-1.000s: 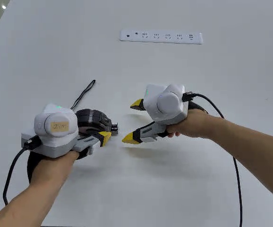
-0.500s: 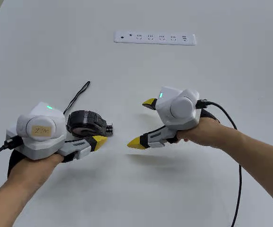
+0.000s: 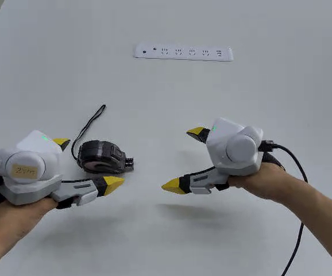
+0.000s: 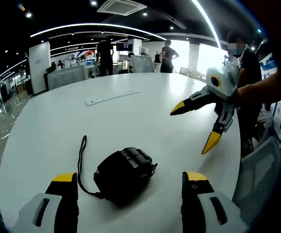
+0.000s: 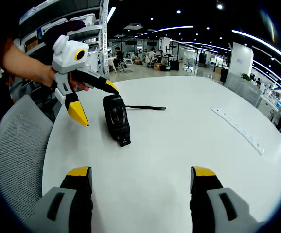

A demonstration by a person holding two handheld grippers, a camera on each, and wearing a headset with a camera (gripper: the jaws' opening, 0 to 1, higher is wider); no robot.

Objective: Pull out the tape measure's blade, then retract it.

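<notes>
Both grippers are open and hold nothing. Your left gripper (image 3: 87, 163) has its jaws spread wide, yellow tips on either side of the tape measure (image 3: 100, 156) with no contact visible. In the left gripper view the tape measure (image 4: 125, 174) lies just ahead, between the two jaw tips. Your right gripper (image 3: 183, 159) hovers over the table (image 3: 154, 230) to the right, jaws apart, tips pointed toward the tape measure and well clear of it. The black tape measure case rests flat on the white table, with its blade in and the hook end (image 3: 128, 163) at the case mouth facing your right gripper. A black wrist strap (image 3: 88, 126) trails from the case, away from you. At the far side of the table lies a white power strip (image 3: 183, 52), well apart from everything else.
</notes>
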